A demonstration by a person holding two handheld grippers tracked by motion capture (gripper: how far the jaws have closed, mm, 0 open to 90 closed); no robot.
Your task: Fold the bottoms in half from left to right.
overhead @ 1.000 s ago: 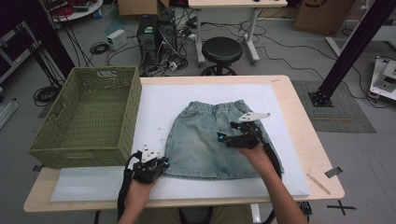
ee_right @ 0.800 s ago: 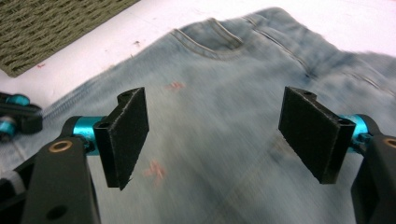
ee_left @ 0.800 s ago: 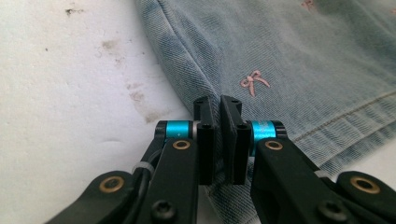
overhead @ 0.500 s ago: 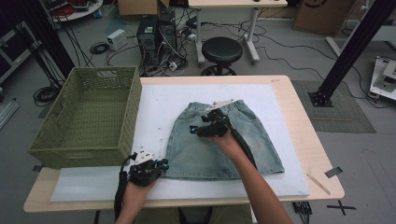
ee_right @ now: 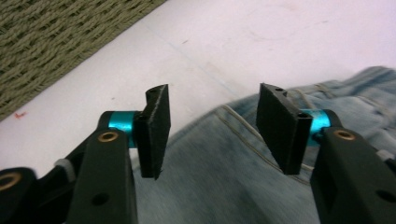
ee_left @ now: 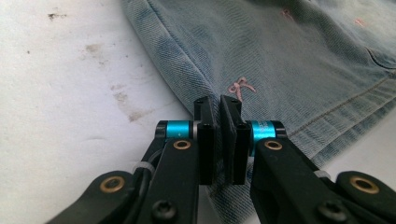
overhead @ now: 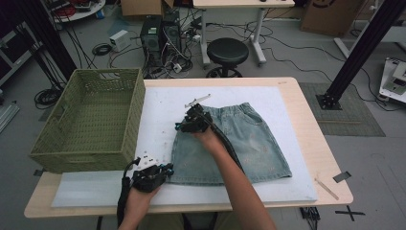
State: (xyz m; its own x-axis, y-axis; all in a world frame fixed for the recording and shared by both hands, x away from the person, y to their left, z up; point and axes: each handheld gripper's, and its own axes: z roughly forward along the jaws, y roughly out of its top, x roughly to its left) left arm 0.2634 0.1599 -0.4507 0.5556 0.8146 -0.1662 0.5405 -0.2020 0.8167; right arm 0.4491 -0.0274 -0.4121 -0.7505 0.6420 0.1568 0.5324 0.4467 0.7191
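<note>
Lab: computer tower (overhead: pixel 157 36), floor cables (overhead: pixel 103 49), black frame strut (overhead: pixel 361 48).

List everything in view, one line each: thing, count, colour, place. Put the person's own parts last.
denim skirt: one, faded blue, flat on the mat, middle of the table
mat: one, white, covering most of the table
table: one, light wood
basket: one, olive green, woven, at the table's left end
stool: one, black, on the floor beyond the table
left gripper: one, black with blue, shut on the skirt's near left hem corner
right gripper: one, black, fingers apart and just been closing, over the skirt's far left waistband corner
</note>
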